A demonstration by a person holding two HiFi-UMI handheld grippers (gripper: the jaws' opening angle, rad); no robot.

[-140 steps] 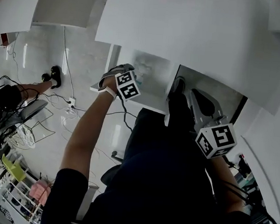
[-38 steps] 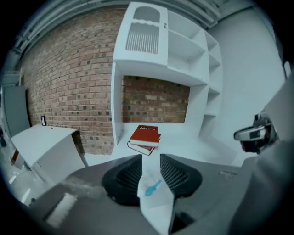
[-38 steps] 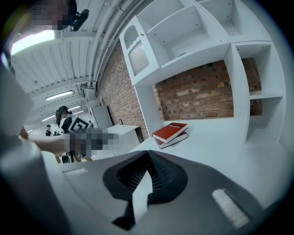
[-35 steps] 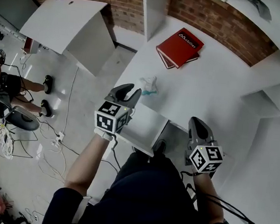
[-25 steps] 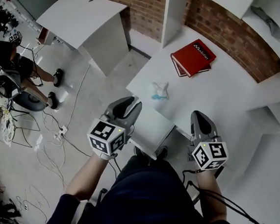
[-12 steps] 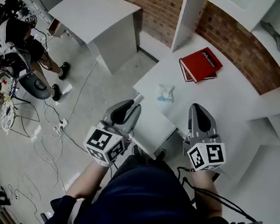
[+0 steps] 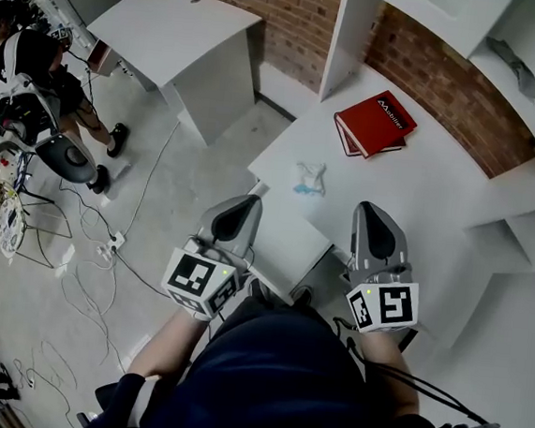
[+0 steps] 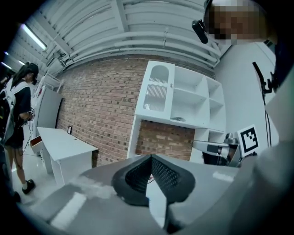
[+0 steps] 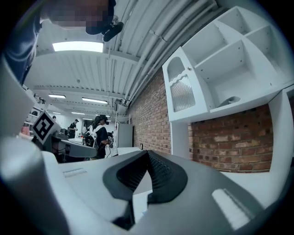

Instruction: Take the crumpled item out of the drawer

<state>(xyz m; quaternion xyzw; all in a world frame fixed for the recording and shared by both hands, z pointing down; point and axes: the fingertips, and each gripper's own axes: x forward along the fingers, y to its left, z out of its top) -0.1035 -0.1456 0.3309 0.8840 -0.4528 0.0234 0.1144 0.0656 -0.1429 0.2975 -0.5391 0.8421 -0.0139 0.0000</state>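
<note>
The crumpled item (image 7: pixel 310 178), white with a blue patch, lies on the white desk top (image 7: pixel 429 200), near its front edge and apart from both grippers. Below that edge the white drawer (image 7: pixel 283 243) stands pulled out. My left gripper (image 7: pixel 246 203) is over the drawer's left side; its jaws have just been closing and now meet with nothing between them (image 8: pixel 150 158). My right gripper (image 7: pixel 369 211) is held level at the drawer's right, its jaws also shut and empty (image 9: pixel 147 153). Each gripper view looks across the room at the brick wall.
A red book (image 7: pixel 375 123) lies further back on the desk. White shelving (image 7: pixel 513 63) stands against the brick wall. A second white desk (image 7: pixel 177 26) is at upper left. Cables (image 7: pixel 93 267) trail over the floor, and a person (image 7: pixel 29 54) is at the far left.
The left gripper's jaws went from open to shut, empty. Both grippers rose and drew back toward me. The crumpled item stayed on the desk top.
</note>
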